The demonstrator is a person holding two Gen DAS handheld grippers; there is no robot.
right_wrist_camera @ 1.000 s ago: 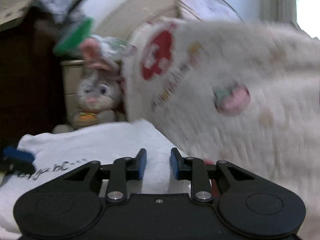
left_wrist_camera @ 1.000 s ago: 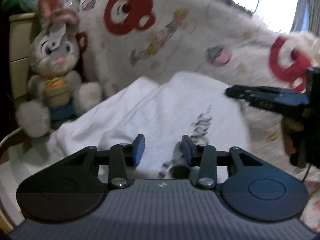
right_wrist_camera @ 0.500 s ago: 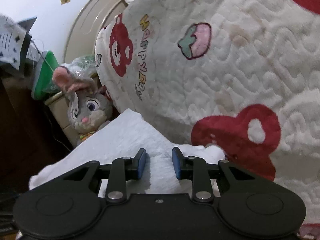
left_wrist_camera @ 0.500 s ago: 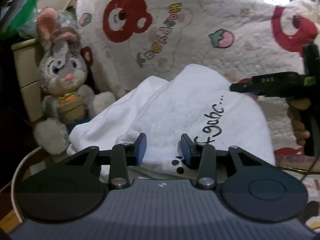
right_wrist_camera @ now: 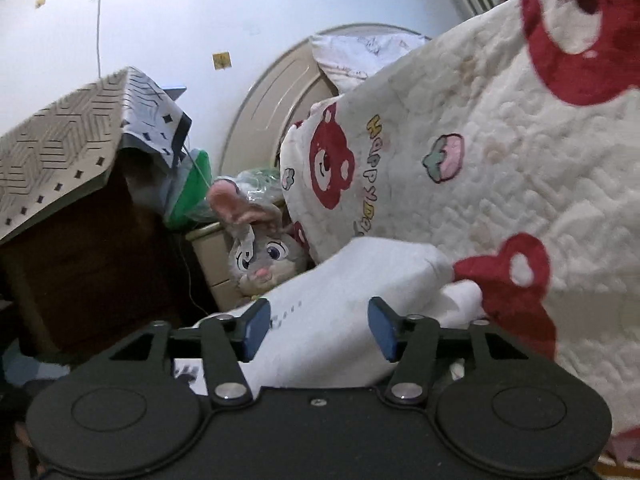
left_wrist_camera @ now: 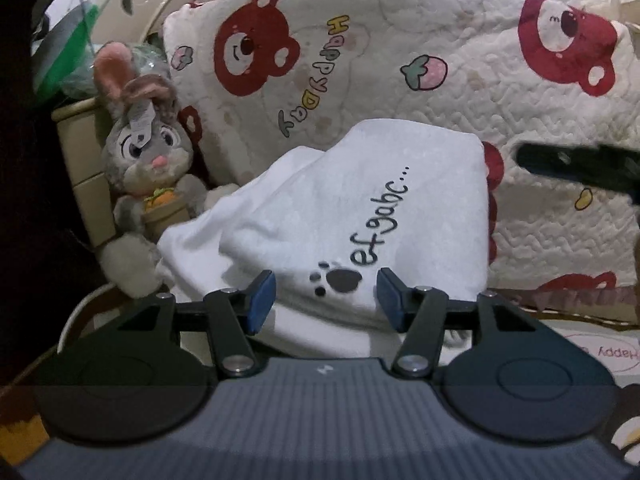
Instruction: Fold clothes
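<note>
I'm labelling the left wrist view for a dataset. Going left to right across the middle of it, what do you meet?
Grey plush rabbit with pink ears → folded white garment with black lettering and a paw print → cream quilted blanket with red bears, with the blurred black right gripper in front of it.

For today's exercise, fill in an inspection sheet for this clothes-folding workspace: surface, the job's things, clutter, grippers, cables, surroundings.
Surface: bear-print quilt on a bed.
Job's things: white garment, folded, lying on the quilt, paw print and lettering facing up.
Clutter: plush rabbit beside the garment.
Grippers: left gripper and right gripper, jaws opening, pads off the cloth.
Cables: thin cord hanging by the dark cabinet.
Surroundings: curved headboard, pale wall, beige drawers.
</note>
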